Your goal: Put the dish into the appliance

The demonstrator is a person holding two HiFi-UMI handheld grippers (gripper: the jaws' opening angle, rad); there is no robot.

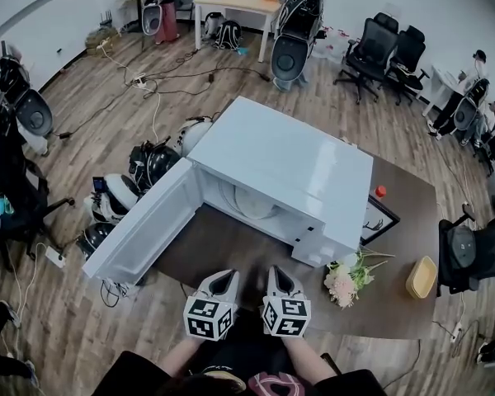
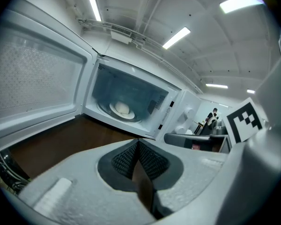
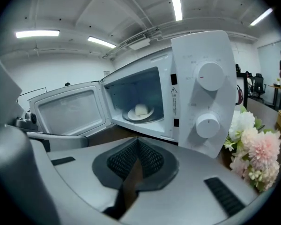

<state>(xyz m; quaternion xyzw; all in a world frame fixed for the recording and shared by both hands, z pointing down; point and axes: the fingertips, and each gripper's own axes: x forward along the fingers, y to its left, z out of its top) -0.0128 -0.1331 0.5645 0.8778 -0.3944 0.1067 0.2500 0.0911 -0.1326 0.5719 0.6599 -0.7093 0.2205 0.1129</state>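
The white microwave (image 1: 280,167) stands on the dark table (image 1: 231,254) with its door (image 1: 144,229) swung wide to the left. Inside, a white plate with a pale bun (image 2: 122,109) rests on the turntable; the right gripper view also shows this plate (image 3: 140,111). Both grippers hang side by side in front of the opening, close to the table's near edge. My left gripper (image 1: 223,280) is shut with nothing in it, its pads meeting (image 2: 138,142). My right gripper (image 1: 279,277) is shut and empty too, pads together (image 3: 138,141).
A bunch of pink and white flowers (image 1: 346,277) lies right of the microwave, with a yellow container (image 1: 421,277) beyond it. A black-framed panel (image 1: 381,219) and a small red-capped object (image 1: 380,191) sit behind. Helmets and cables litter the floor at left.
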